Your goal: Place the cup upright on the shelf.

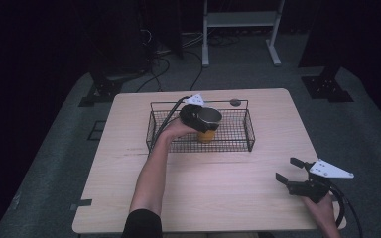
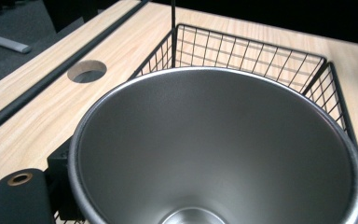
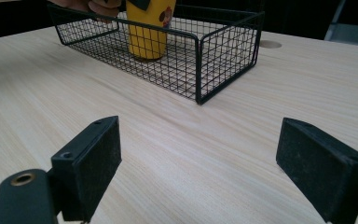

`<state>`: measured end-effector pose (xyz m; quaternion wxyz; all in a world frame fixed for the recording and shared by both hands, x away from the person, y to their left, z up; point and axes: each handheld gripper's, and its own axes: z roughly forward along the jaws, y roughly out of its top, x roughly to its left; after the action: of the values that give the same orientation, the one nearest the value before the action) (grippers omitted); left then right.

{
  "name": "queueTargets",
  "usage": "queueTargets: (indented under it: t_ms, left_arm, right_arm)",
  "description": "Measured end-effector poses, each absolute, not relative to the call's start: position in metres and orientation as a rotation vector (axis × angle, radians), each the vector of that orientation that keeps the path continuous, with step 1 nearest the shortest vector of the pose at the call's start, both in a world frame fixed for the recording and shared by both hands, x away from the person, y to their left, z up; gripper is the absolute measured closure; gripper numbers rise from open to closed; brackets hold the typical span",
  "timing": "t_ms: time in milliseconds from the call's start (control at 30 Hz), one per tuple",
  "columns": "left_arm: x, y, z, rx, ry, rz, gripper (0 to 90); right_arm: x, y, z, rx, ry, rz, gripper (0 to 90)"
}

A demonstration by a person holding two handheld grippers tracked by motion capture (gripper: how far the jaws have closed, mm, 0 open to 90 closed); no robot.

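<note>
A yellow cup [image 1: 206, 136] with a bare steel inside [image 2: 214, 140] stands upright in the black wire basket [image 1: 250, 131] at the back middle of the table. My left gripper [image 1: 202, 122] is shut on the cup near its rim, and one black finger [image 2: 58, 179] shows beside the cup wall. The right gripper view has the cup [image 3: 147, 32] low in the basket [image 3: 223, 46], its base about at the basket floor, with a hand [image 3: 98, 5] behind it. My right gripper [image 1: 287, 169] is open at the table's front right, its jaws [image 3: 209, 168] wide apart with nothing between them.
A round cable hole [image 1: 235, 102] lies in the tabletop just behind the basket. A black cable [image 1: 171, 111] trails from the left gripper over the basket's left end. Light wood tabletop [image 1: 218, 183] stretches between the basket and the front edge. Stands and cables sit on the floor beyond.
</note>
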<state>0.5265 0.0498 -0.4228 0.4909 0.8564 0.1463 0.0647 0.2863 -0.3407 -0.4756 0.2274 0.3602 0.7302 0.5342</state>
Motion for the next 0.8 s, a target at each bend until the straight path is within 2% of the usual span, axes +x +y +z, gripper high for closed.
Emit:
queueTargets:
  t_ms: [800]
  left_arm:
    - [0.5239,0.0499,-0.4196,2.117,0.378,0.227,1.8]
  right_arm:
    - [0.2862,-0.3413,-0.4756,0.993,2.011,1.475,12.7]
